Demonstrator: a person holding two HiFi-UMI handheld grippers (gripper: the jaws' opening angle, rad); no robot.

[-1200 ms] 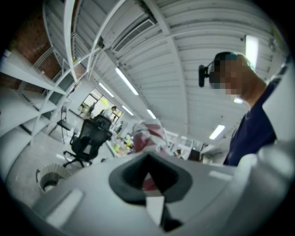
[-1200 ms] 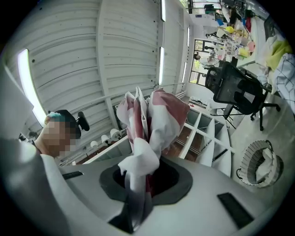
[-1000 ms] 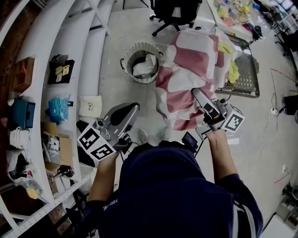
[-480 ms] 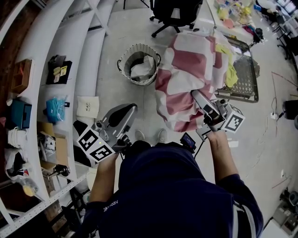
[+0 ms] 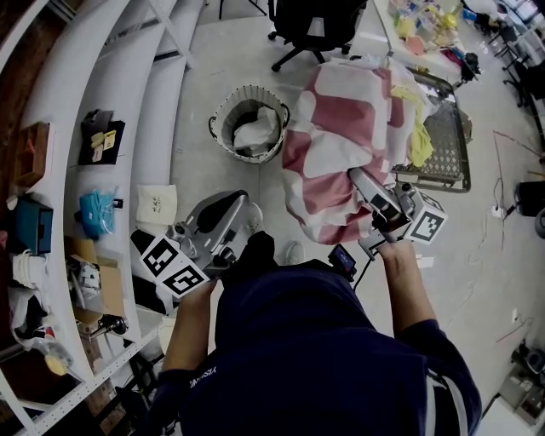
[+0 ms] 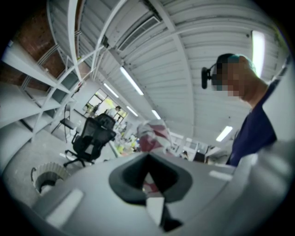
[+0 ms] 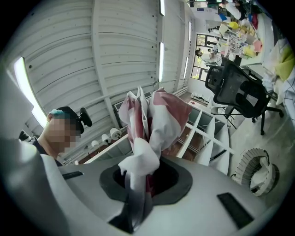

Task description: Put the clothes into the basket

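A large pink-and-white checked cloth hangs in the air, bunched where my right gripper is shut on it. In the right gripper view the cloth rises out from between the closed jaws of the right gripper. The round wicker basket stands on the floor to the left of the cloth, with a pale garment inside. My left gripper is lower left of the cloth, jaws together, holding nothing. The left gripper view shows the left gripper, the cloth beyond it, and the basket low left.
White curved shelving with boxes and small items runs along the left. A black office chair stands behind the basket. A metal mesh tray with a yellow cloth lies right of the checked cloth. The basket shows lower right.
The person has stepped forward, so the basket now sits slightly further left in the head view. Both grippers have shifted a little with the body. The right gripper still holds the cloth.
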